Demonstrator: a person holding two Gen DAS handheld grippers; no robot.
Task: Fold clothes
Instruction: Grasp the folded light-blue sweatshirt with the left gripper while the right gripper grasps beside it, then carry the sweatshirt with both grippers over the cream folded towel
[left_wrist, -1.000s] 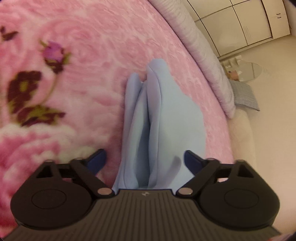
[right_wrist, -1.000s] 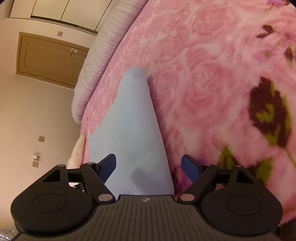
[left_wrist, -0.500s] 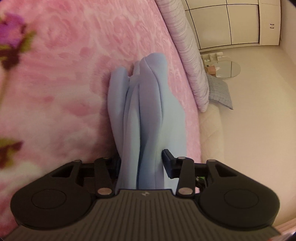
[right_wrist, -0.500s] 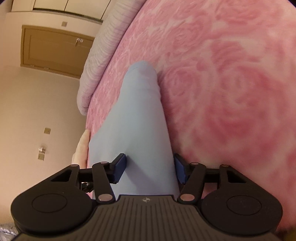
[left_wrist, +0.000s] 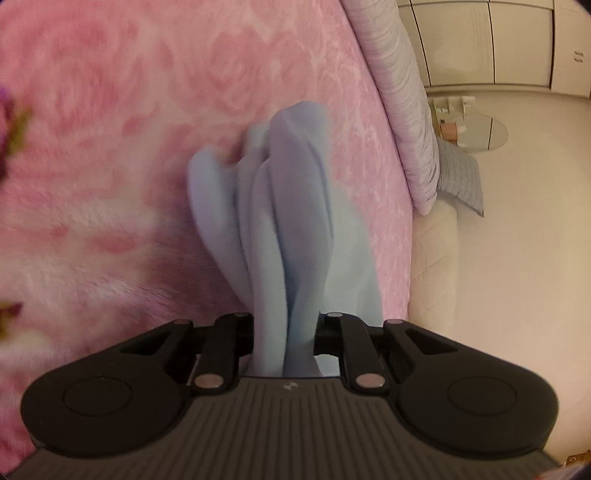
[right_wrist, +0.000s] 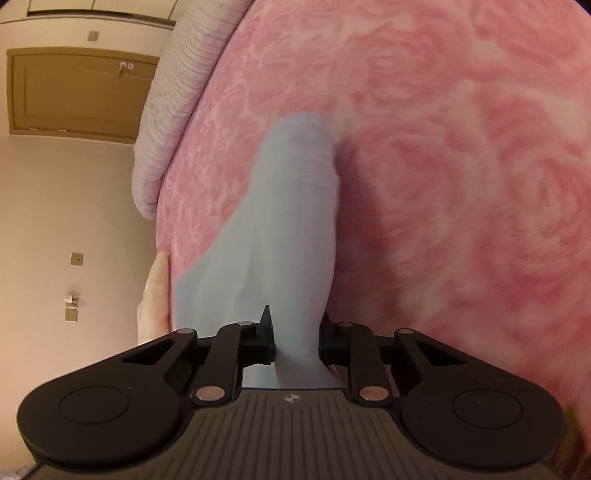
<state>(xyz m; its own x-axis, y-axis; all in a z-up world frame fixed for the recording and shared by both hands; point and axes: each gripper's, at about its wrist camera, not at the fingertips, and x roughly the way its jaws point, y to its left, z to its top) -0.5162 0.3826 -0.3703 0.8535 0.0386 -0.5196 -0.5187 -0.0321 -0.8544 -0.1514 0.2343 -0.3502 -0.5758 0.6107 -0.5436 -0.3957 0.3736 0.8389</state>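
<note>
A light blue garment (left_wrist: 280, 229) lies bunched in long folds on the pink rose-patterned blanket (left_wrist: 110, 110). My left gripper (left_wrist: 284, 332) is shut on the near end of the garment, with the cloth pinched between its jaws. In the right wrist view the same garment (right_wrist: 280, 229) runs away from me as one smooth strip. My right gripper (right_wrist: 295, 339) is shut on its near end. The fingertips of both grippers are hidden by the cloth.
The blanket (right_wrist: 461, 166) covers a bed. A grey striped pillow (left_wrist: 402, 110) lies along the bed's edge, also in the right wrist view (right_wrist: 173, 92). Beyond are white wardrobe doors (left_wrist: 498, 40), a checked cushion (left_wrist: 461, 177), a round glass table (left_wrist: 476, 129) and a brown door (right_wrist: 74, 92).
Both grippers were open around the garment a second ago. They have closed on its near ends and the cloth has bunched and lifted a little.
</note>
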